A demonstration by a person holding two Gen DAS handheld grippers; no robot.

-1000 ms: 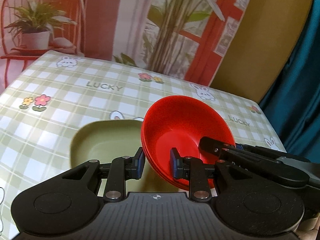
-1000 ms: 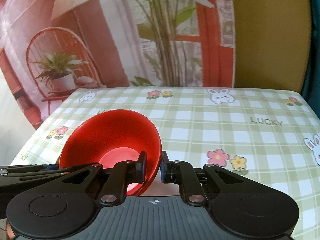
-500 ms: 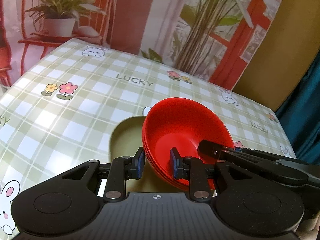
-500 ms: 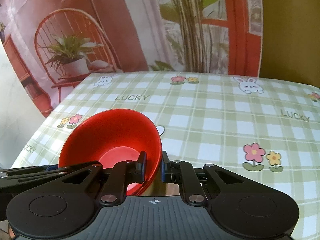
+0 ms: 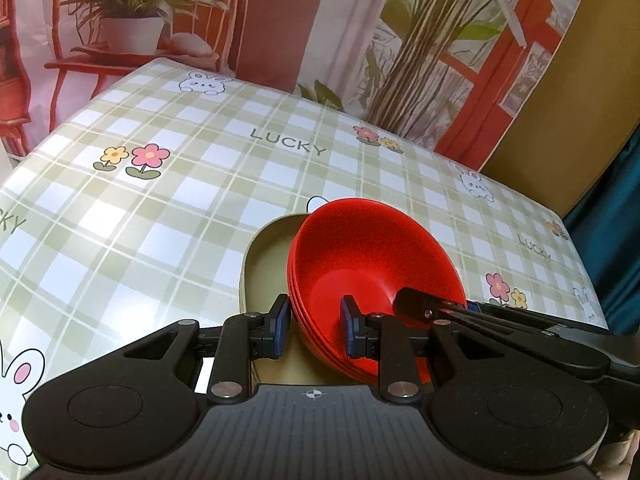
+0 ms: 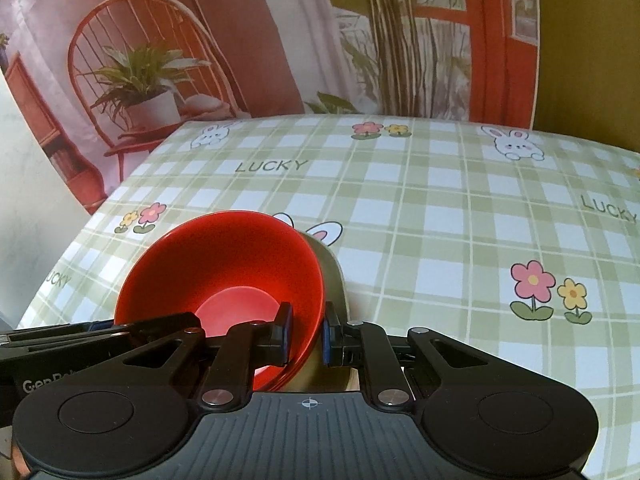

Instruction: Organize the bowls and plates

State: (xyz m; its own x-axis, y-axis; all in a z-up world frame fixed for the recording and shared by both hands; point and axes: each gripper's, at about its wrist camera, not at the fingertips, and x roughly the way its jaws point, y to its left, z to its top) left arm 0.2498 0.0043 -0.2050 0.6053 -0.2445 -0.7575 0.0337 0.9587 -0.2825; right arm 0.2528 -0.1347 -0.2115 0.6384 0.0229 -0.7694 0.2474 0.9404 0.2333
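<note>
Okay — stacked red bowls (image 5: 372, 272) sit over the olive plate (image 5: 266, 268) near the tablecloth's (image 5: 168, 208) near edge (plate mostly hidden). Left gripper (image 5: 314, 326) clamps the bowls' left rim, right gripper (image 6: 306, 330) the right rim — both clenched.

One stack of red bowls (image 5: 372, 264), at least three rims showing; one green plate (image 5: 266, 268); two grippers; one checked tablecloth (image 5: 180, 200).
</note>
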